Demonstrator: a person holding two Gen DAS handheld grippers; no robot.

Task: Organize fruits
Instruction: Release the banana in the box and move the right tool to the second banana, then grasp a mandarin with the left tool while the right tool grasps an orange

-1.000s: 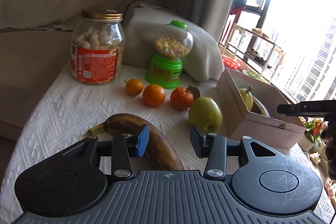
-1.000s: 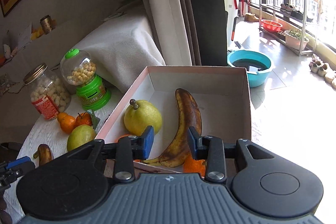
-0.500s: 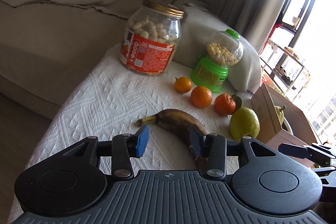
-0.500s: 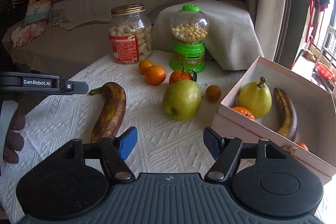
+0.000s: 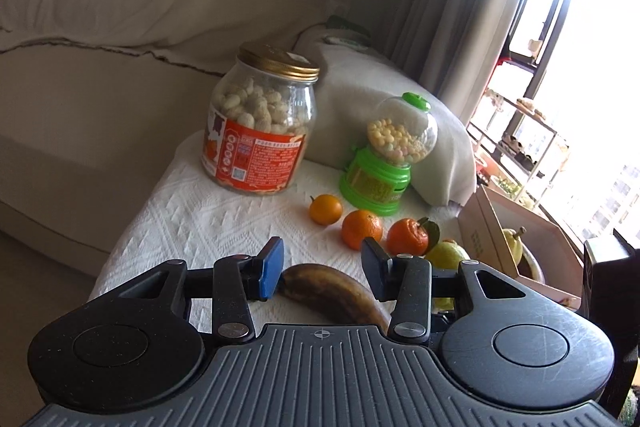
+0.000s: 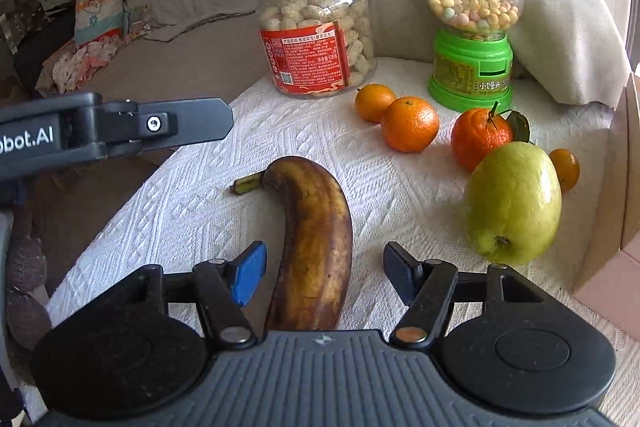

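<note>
At the bottom of the right wrist view, the right gripper [image 6: 324, 273] has its jaws spread wide on either side of a brown, overripe banana [image 6: 314, 239] that lies on the white quilted cloth [image 6: 192, 203], neither pad touching it; the left gripper [image 5: 322, 269], low in its own view, is likewise parted above the same banana [image 5: 334, 293]. Beyond, at centre right, lies a green pear [image 6: 514, 201] beside the pink box [image 6: 624, 227], then three oranges [image 6: 410, 123] in a row. Farthest, in the upper half, stand a peanut jar [image 6: 316, 27] and a green candy dispenser [image 6: 472, 27].
</note>
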